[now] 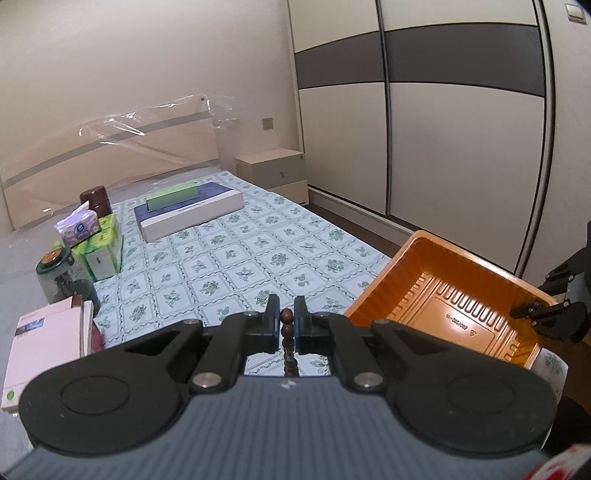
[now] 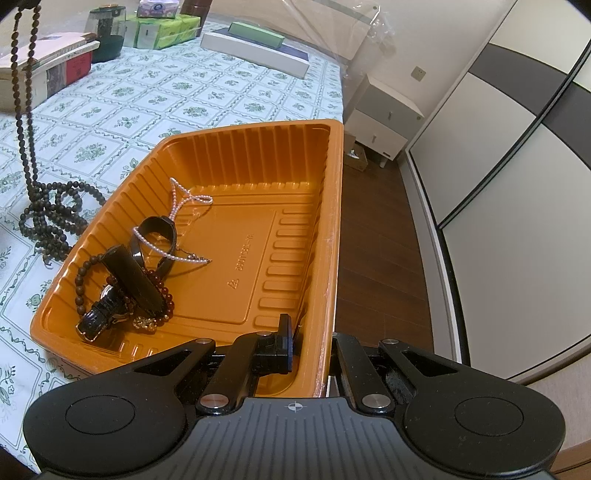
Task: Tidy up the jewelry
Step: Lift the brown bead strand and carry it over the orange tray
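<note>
My left gripper [image 1: 287, 314] is shut on a long string of dark brown beads [image 1: 287, 330], held up above the tablecloth. In the right wrist view that bead string [image 2: 27, 147] hangs down from the upper left. Its lower end lies coiled on the cloth [image 2: 51, 218] just left of the orange plastic tray [image 2: 336, 206]. My right gripper [image 2: 312, 338] is shut on the tray's near right wall, with one finger inside and one outside. Inside the tray lie a pearl necklace [image 2: 177, 206], black bangles [image 2: 140, 273], bead bracelets [image 2: 83, 280] and a watch [image 2: 99, 314].
Books [image 2: 55, 62], a dark green jar [image 2: 105, 33] and green tissue boxes [image 2: 162, 31] stand along the table's far left. A flat white box [image 1: 192, 212] with a green box on it lies farther back. The tray [image 1: 373, 284] overhangs the table's right edge above the wood floor [image 2: 373, 258].
</note>
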